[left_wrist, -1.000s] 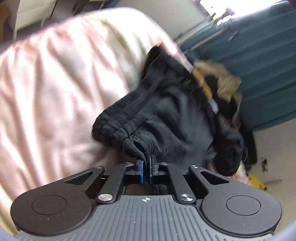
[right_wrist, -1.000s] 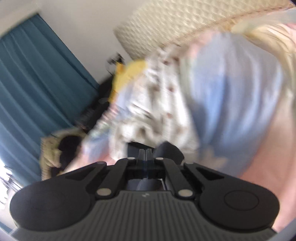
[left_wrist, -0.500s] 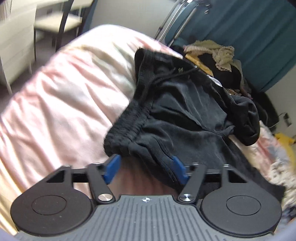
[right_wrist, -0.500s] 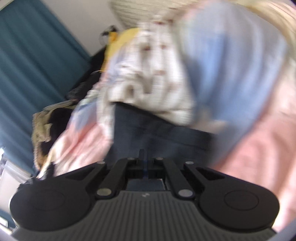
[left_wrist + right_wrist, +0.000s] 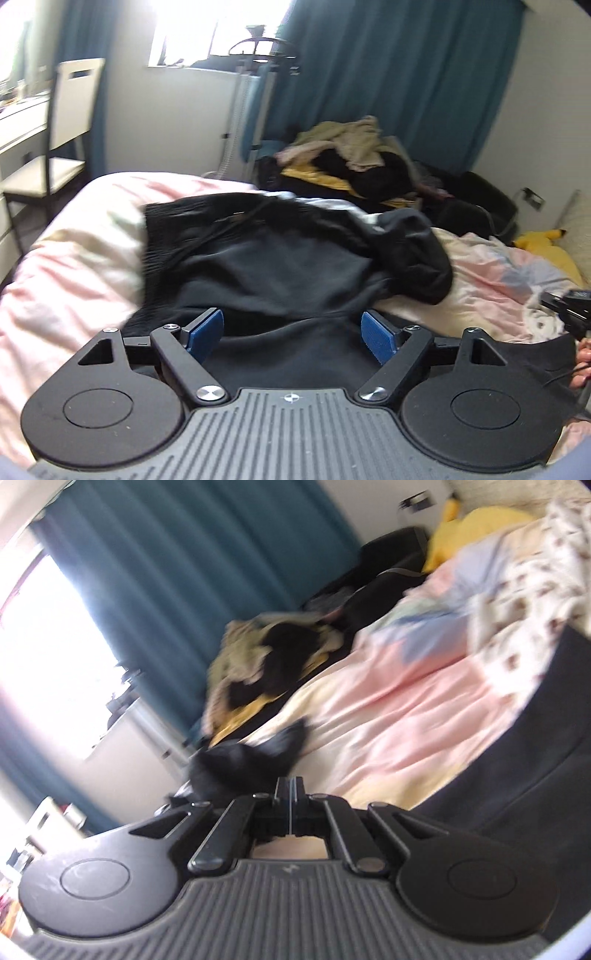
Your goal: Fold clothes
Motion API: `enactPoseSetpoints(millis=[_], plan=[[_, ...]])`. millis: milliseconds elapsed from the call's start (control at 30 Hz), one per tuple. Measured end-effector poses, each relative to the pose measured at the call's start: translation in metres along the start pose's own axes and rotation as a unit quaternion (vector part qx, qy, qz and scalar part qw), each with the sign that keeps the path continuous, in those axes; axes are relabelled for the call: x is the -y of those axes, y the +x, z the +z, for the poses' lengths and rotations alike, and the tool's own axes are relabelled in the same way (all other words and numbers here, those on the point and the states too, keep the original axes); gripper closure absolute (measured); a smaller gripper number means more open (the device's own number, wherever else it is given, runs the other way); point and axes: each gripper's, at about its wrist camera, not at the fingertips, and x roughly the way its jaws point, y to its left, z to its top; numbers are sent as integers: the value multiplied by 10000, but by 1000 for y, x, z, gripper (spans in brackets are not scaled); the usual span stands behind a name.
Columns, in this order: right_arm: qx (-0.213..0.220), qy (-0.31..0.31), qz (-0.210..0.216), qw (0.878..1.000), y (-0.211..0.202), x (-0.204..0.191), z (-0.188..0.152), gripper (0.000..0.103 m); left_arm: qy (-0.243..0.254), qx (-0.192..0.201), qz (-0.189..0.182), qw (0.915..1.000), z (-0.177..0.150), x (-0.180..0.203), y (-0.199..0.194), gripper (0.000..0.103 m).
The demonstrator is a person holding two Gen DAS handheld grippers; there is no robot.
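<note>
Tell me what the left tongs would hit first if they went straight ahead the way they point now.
Most likely the black garment spread on the pink bedding. The left tongs stand open, their jaws just widened, with the dark cloth directly ahead and nothing clamped between them. Depth is hard to judge; the clothes pile lies farther back.

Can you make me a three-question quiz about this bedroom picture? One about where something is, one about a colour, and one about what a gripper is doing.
1. Where do the black shorts lie?
A. on the pink duvet
B. on the white chair
C. on the floor

2. What colour are the curtains?
A. red
B. teal blue
C. white

3. How is the left gripper?
A. shut on the shorts
B. open
C. holding a sock

Answers:
1 A: the duvet shows around and under the shorts.
2 B: both views show teal folds.
3 B: its blue pads stand wide apart, having just opened off the cloth.
</note>
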Motion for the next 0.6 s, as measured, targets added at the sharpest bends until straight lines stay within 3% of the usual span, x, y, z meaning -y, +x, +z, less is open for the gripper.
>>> enactPoseSetpoints(millis=[167, 333, 600], plan=[[-27, -195, 298, 9994, -4, -27, -11, 98, 94, 66, -414, 9991, 7, 54, 37, 18], [-11, -412, 320, 9986, 4, -27, -20, 98, 567, 212, -414, 9973, 6, 104, 70, 18], [-146, -1046, 144, 9943, 7, -18, -53, 98, 977, 276, -219, 9946, -13, 117, 118, 18]])
